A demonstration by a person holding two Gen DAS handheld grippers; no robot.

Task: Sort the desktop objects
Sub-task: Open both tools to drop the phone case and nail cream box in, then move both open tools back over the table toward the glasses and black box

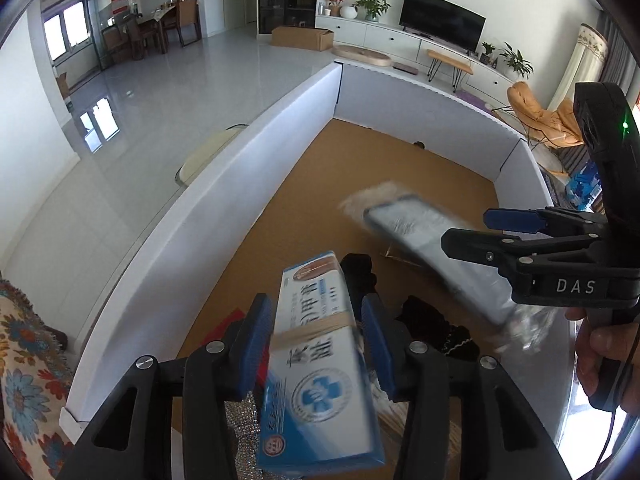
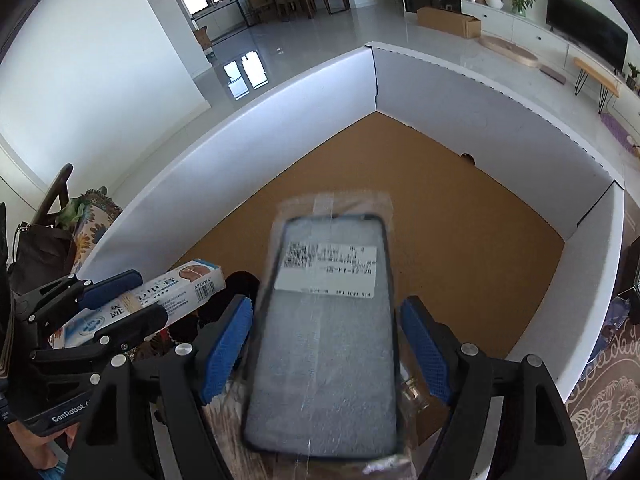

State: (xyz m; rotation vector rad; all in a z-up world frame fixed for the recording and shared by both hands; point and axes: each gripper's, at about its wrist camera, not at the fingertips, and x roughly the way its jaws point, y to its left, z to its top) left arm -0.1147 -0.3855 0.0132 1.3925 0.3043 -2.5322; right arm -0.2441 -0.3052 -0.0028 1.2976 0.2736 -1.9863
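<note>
In the left wrist view my left gripper (image 1: 316, 304) stands open around a white and blue medicine box (image 1: 320, 360) with a rubber band. The box looks blurred and loose between the blue pads (image 1: 256, 344). The right wrist view shows that gripper (image 2: 152, 294) and box (image 2: 176, 288) at the lower left. My right gripper (image 2: 327, 302) is open around a bagged grey phone case (image 2: 324, 360) with a white label. The case is blurred, with narrow gaps to both pads. It also shows beside the right gripper (image 1: 466, 228) as a blurred phone case (image 1: 420, 240). Both hover over a white-walled bin (image 2: 280, 120).
The bin has a brown cardboard floor (image 2: 460, 260) and white walls (image 1: 240, 200). Black fabric pieces (image 1: 436, 328), a red item (image 1: 228, 324) and a silvery glitter item (image 1: 240, 420) lie under the grippers. A hand (image 1: 600, 344) holds the right gripper. A floral cloth (image 1: 24, 360) lies outside to the left.
</note>
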